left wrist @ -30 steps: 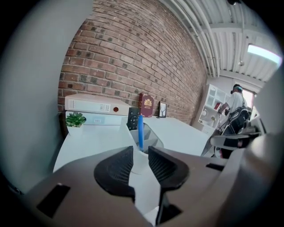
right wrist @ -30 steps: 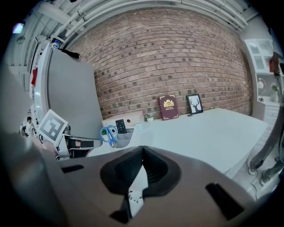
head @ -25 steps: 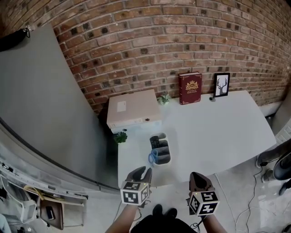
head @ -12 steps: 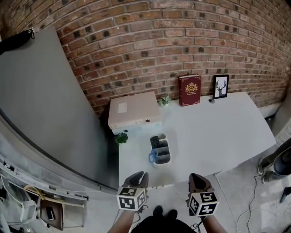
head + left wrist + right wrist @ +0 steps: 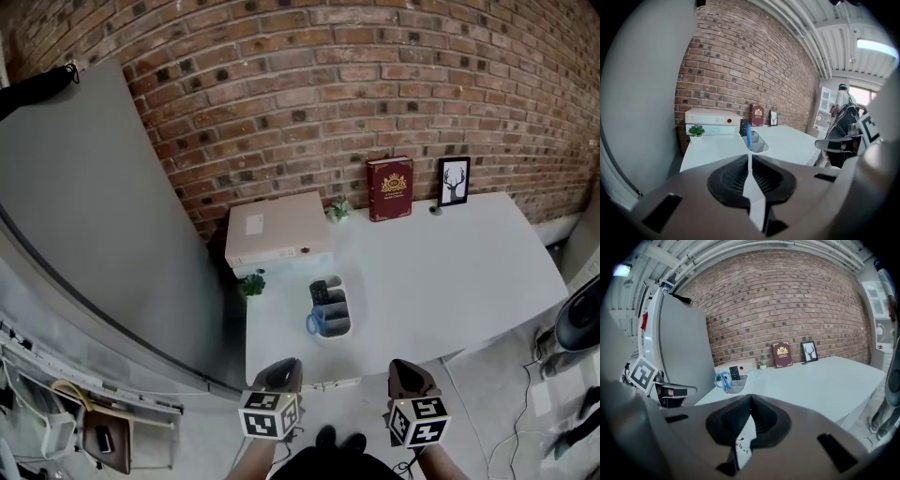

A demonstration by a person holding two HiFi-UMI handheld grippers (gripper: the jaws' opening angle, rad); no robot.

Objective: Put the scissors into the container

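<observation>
A grey desk container (image 5: 335, 310) stands near the front left of the white table (image 5: 441, 262). The blue-handled scissors (image 5: 315, 323) stand in its near compartment, handles up. They also show as blue scissors (image 5: 748, 135) in the container (image 5: 758, 143) in the left gripper view, and as scissors (image 5: 722, 380) in the container (image 5: 736, 384) in the right gripper view. My left gripper (image 5: 280, 369) and right gripper (image 5: 406, 367) hang below the table's front edge, both shut on nothing. The left gripper (image 5: 750, 159) and the right gripper (image 5: 750, 397) each have their pads together.
A black remote (image 5: 320, 292) sits in the container's far compartment. A white binder (image 5: 277, 228), two small plants (image 5: 249, 283) (image 5: 337, 208), a red book (image 5: 390, 187) and a framed deer picture (image 5: 455, 180) line the back. A grey panel (image 5: 94, 216) stands at left.
My left gripper has drawn back from the table's front edge toward me and its jaws have closed. The right gripper has stayed where it was.
</observation>
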